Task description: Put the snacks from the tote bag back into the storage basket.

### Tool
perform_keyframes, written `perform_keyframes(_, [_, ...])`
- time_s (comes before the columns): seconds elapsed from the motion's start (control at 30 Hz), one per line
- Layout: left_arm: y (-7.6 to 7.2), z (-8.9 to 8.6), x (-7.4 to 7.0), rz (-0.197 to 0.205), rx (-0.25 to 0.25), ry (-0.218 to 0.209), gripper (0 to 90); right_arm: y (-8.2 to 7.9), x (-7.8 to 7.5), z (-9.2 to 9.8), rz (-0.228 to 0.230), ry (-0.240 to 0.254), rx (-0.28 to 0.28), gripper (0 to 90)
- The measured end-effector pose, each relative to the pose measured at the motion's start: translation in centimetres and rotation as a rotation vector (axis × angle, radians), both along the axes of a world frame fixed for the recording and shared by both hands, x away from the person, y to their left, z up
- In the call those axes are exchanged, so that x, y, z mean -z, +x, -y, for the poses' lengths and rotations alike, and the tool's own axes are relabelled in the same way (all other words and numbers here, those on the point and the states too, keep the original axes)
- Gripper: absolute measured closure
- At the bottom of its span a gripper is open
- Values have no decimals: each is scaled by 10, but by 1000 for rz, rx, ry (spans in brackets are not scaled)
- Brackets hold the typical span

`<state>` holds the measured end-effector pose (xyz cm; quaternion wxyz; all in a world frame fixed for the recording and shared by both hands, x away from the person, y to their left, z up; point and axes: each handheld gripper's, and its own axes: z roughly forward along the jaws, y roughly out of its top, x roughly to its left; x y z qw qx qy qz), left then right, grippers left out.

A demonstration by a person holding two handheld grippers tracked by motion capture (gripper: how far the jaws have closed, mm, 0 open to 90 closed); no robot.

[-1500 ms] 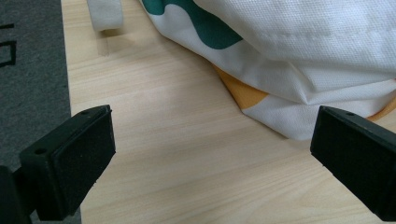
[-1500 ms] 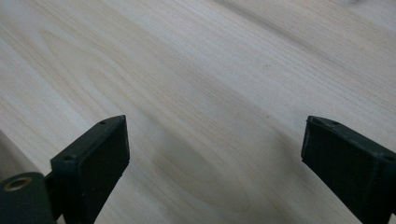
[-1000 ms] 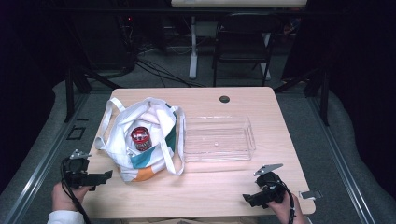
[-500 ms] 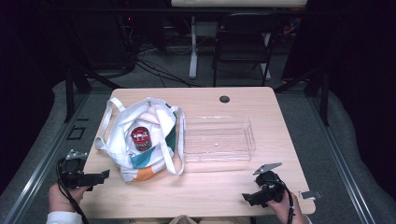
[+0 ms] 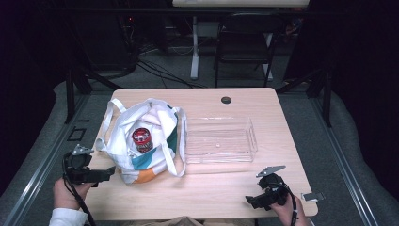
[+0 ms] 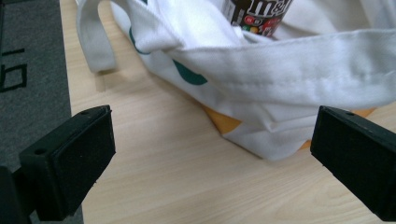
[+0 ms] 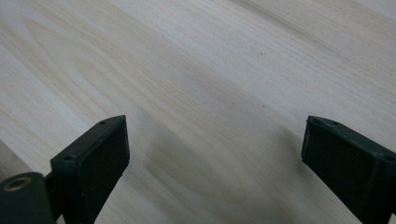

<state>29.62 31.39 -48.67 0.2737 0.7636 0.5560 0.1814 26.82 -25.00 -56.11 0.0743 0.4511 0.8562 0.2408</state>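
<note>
A white cloth tote bag with teal and orange patches lies open on the left half of the wooden table. Inside it stands a brown candy jar with a red lid; its printed label shows at the top of the left gripper view. My left gripper hovers at the table's left front edge, open, jaws pointing at the bag's lower corner, a short way off it. My right gripper is open low over bare wood near the front right edge.
A clear plastic tray sits empty just right of the bag. A round black grommet is set in the table's far edge. A dark chair and cables stand beyond the table. Grey floor lies left of it.
Both hands have drifted slightly toward the front edge of the table. The bag, jar and tray have stayed put.
</note>
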Motion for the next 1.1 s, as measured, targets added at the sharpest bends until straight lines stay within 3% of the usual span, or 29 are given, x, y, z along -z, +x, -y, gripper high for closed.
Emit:
perform_keyframes(0.27, [5,3,-14,49,17,-3,0,0,0,2,2,-14,-6,71])
perform_keyframes(0.3, [6,4,-16,57,20,-4,0,-2,4,1,30,31,29,71])
perform_keyframes(0.37, [8,7,-20,65,26,-14,0,-2,4,1,30,43,36,70])
perform_keyframes(0.4, [9,7,-22,69,30,-20,0,-1,1,3,6,-1,6,71])
perform_keyframes(0.67, [18,19,-36,114,58,-14,0,0,2,2,10,-17,-6,71])
perform_keyframes(1.1, [48,41,-46,102,104,7,1,-1,2,2,6,-7,10,70])
